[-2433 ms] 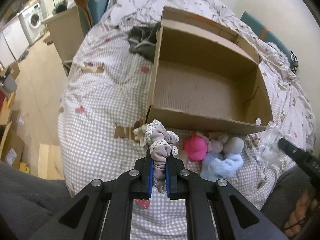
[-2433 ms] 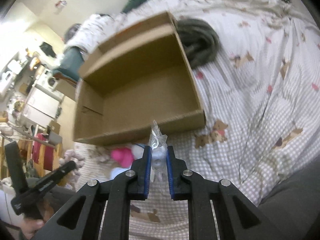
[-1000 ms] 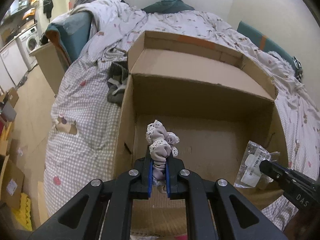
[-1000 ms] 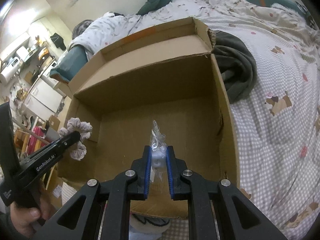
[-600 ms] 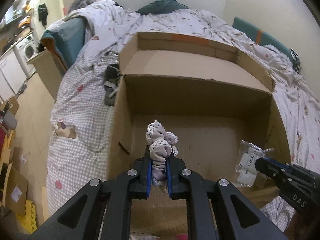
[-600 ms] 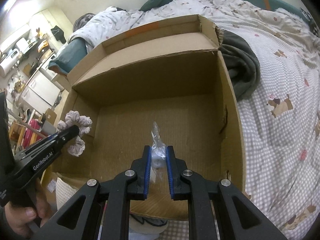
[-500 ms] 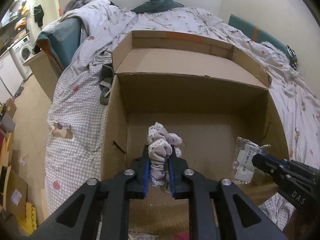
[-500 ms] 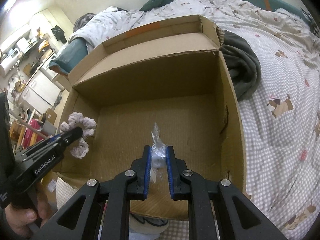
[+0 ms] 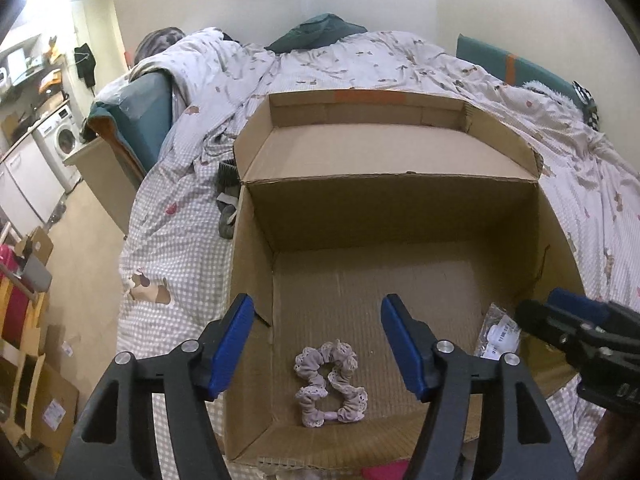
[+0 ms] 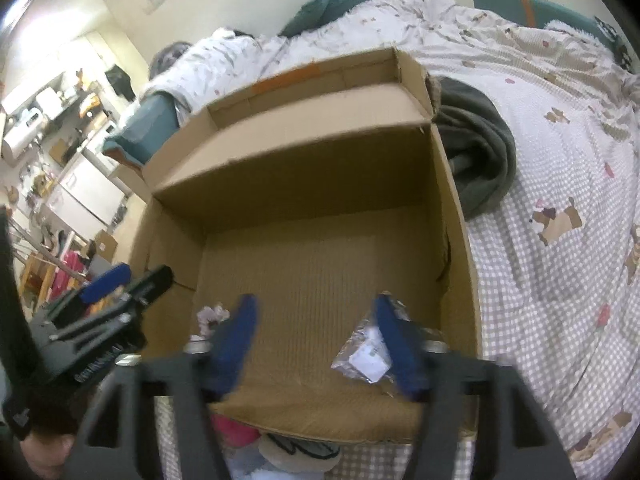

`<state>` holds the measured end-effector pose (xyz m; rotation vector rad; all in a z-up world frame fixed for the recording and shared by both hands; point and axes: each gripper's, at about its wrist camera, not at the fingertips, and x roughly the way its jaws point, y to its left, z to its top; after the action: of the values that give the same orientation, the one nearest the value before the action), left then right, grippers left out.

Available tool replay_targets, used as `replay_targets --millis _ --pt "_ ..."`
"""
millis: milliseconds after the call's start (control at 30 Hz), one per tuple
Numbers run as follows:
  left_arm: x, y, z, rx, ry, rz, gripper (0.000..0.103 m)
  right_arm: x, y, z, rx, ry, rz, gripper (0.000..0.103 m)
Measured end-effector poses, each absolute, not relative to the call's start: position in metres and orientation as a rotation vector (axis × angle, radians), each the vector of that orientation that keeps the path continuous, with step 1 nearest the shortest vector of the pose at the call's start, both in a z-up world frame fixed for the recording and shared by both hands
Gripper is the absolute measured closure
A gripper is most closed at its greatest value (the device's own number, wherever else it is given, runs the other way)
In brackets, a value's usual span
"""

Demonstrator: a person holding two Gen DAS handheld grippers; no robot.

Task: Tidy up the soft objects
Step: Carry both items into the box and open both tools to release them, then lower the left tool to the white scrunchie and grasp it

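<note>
Corrugated cardboard box (image 9: 400,216) on the gingham bed (image 9: 180,248), now holding a frilly mauve scrunchie (image 9: 330,384) and a crinkly clear packet (image 10: 366,354) on its floor. Left claw (image 9: 316,344) and right claw (image 10: 316,336) just sprung apart, spread and empty. Release step done, seemingly; next, back for the plush toys (image 10: 280,450) heaped just outside the near wall.
</note>
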<state>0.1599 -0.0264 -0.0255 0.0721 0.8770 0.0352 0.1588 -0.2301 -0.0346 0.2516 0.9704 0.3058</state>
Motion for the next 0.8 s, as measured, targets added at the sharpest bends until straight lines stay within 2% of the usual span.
replay_targets --millis 133,800 --pt "0.160 -0.025 -0.025 0.079 0.875 0.047 0.040 0.157 -0.229 -0.028 0.229 0.936 0.303 0.027" --pt "0.138 -0.011 -0.005 0.075 0.861 0.093 0.040 0.146 -0.237 -0.013 0.233 0.904 0.289 0.027"
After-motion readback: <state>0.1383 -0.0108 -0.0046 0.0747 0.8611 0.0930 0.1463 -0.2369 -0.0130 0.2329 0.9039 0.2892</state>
